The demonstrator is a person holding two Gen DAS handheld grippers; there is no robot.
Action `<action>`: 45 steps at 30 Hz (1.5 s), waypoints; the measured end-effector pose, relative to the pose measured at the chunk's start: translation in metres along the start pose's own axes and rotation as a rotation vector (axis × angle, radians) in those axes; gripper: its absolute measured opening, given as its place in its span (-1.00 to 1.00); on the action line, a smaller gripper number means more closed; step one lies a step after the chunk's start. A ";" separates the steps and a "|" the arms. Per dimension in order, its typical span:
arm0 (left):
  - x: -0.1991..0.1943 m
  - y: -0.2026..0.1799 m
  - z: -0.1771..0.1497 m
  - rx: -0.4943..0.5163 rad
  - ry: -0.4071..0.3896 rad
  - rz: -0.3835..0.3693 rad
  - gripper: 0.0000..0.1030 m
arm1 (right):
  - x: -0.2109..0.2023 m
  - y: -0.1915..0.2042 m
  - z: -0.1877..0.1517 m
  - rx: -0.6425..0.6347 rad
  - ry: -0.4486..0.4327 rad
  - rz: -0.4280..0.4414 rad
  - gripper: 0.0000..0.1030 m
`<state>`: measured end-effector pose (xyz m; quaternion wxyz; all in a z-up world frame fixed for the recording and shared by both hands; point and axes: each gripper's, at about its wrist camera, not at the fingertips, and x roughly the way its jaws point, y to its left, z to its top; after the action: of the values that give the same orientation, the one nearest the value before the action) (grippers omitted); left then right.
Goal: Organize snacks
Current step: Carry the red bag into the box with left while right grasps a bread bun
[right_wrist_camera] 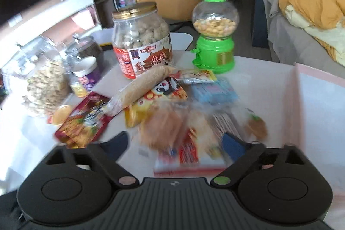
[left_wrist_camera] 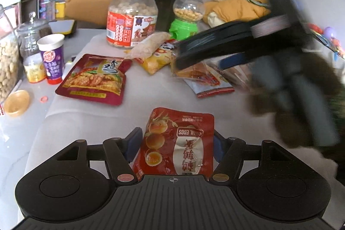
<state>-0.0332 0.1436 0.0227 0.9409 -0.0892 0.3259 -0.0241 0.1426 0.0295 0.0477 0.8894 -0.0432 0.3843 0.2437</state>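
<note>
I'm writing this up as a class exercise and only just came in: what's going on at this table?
A person is sorting snacks with a handheld claw in each hand. The left claw straddles a red quail egg pouch lying on the white table, jaws apart on either side; whether they press it is unclear. The right claw hangs open over a blurred heap of packets, holding nothing. A peanut jar and a green candy dispenser stand behind.
</note>
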 end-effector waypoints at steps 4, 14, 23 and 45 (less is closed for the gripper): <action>-0.004 -0.002 -0.002 0.001 0.007 -0.012 0.37 | 0.039 0.031 -0.003 -0.145 0.054 -0.110 0.25; -0.005 -0.063 -0.006 0.141 0.061 -0.140 0.37 | -0.108 -0.024 -0.056 -0.160 0.005 0.028 -0.64; -0.008 -0.063 -0.005 0.118 0.060 -0.054 0.37 | -0.141 -0.075 -0.080 -0.089 -0.049 0.018 -0.12; -0.033 -0.005 -0.012 -0.014 0.037 0.064 0.38 | -0.026 0.052 -0.047 -0.280 0.135 0.140 0.09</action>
<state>-0.0670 0.1407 0.0345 0.9344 -0.0850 0.3459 0.0065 0.0717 0.0526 0.0387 0.8277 -0.1560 0.4077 0.3528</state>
